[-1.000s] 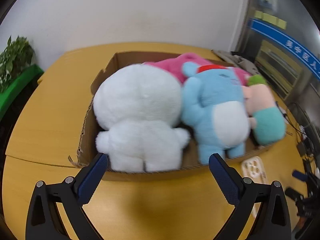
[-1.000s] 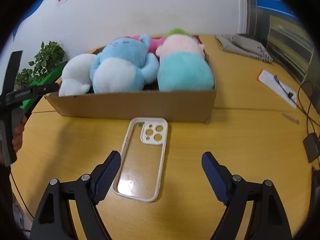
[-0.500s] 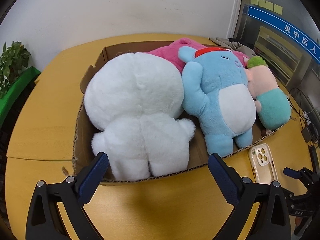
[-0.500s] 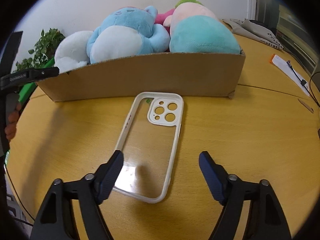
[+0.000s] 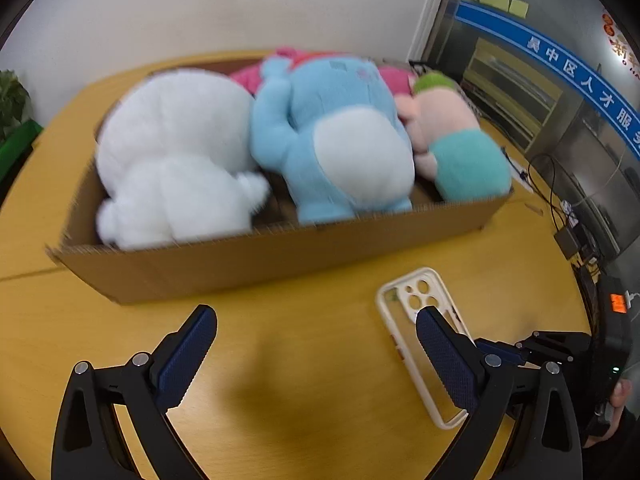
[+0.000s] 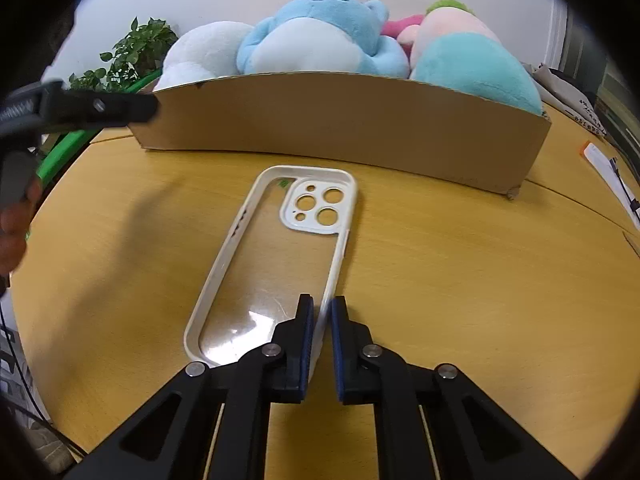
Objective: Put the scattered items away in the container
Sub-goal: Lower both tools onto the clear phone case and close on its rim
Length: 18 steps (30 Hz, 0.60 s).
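A: Where's the case?
B: Flat on the desk, centre of the right wrist view, just in front of the box. The right gripper is clamped on its right rail, at the lower end of the frame, one pad inside the rim and one outside.

A: What could go wrong?
B: I'd judge slipping. The rail is thin, smooth, cream plastic, and the back panel is clear and glossy. Pinched at one corner, the long case could swing or twist out when lifted. The box is also packed, so the case may sit on top and slide off.

A: Packed with what?
B: Soft, rounded toys: a fluffy white plush, a blue plush with a white belly, and a pink-and-teal plush, with something pink behind. The box is plain brown cardboard with a low wall.

A: And the left gripper?
B: Empty, pads wide apart, low in the left wrist view over bare wood-grain desk. Its right finger overlaps the case in that blurred view; contact can't be told.
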{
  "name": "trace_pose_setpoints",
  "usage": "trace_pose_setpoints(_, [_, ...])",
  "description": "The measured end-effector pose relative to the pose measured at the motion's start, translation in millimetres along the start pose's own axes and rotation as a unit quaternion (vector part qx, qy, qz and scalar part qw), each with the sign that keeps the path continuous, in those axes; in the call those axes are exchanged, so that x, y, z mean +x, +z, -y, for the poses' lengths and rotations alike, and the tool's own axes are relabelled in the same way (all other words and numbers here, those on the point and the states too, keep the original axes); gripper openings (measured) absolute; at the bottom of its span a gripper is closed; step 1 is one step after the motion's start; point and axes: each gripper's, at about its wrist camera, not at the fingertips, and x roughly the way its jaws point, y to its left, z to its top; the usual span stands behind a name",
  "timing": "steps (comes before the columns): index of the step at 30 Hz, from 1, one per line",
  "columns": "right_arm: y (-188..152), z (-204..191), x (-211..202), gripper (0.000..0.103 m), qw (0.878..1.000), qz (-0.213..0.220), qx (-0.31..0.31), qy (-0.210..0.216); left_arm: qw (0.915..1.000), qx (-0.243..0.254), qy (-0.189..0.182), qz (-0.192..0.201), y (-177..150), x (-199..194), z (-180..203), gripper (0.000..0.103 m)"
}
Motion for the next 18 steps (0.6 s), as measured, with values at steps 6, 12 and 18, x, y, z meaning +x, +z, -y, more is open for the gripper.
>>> trace_pose_setpoints(6, [-7, -21, -2, 0.006, 1.000, 0.005, -0.009, 0.014, 0.9981, -0.030, -0.026, -0.048, -8, 33, 10, 0.089])
trace_pose_setpoints(12, [-14, -38, -2, 0.005, 0.999, 0.014, -0.012, 0.037, 0.9975, -0.019, -0.009, -0.067, -22, 45, 17, 0.051])
trace_pose_setpoints(18, [-10, -40, -2, 0.020, 0.999, 0.005, -0.026, 0.031, 0.9969, -0.012, -0.019, -0.076, -27, 45, 18, 0.024])
